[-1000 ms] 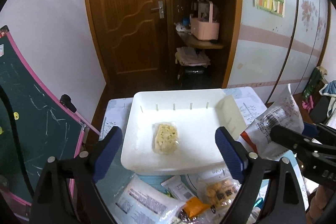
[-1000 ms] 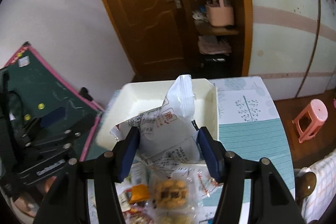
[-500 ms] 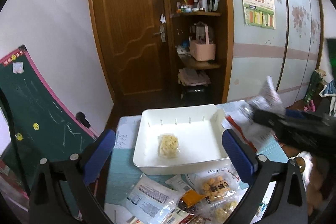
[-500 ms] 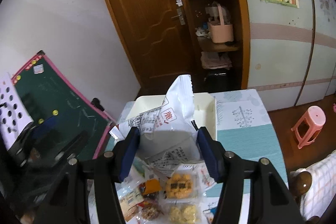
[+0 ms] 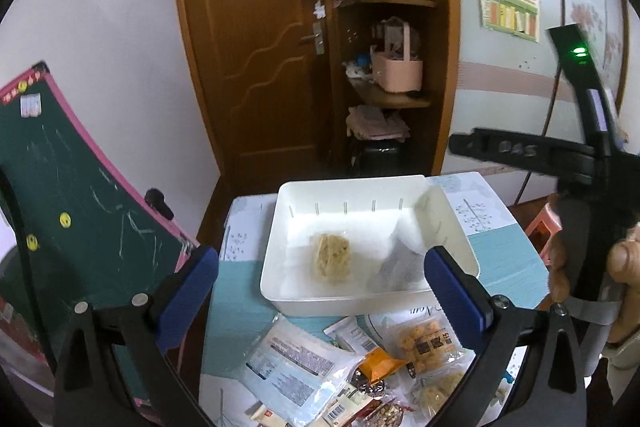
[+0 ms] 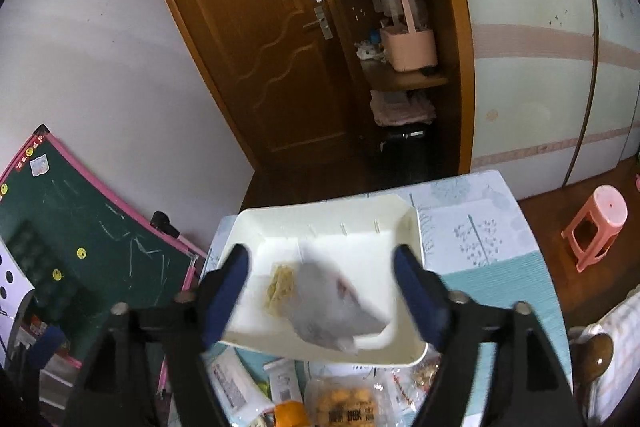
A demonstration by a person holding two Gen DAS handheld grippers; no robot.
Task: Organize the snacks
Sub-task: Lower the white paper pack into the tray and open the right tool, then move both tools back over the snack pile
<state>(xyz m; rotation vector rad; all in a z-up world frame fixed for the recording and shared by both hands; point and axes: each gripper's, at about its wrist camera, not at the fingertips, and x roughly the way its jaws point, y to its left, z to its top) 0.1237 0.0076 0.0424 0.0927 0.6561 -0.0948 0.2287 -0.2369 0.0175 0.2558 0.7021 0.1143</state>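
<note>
Both sets of jaws released, right's just widened, grey packet (image 6: 332, 303) loose inside tray rim (image 6: 320, 211).

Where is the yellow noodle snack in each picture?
Left wrist: the noodle snack lies mid-tray, a white bag to its right.
Right wrist: noodle snack at the tray's left, partly under the blurred bag.
Shared landmark: the white tray.
</note>
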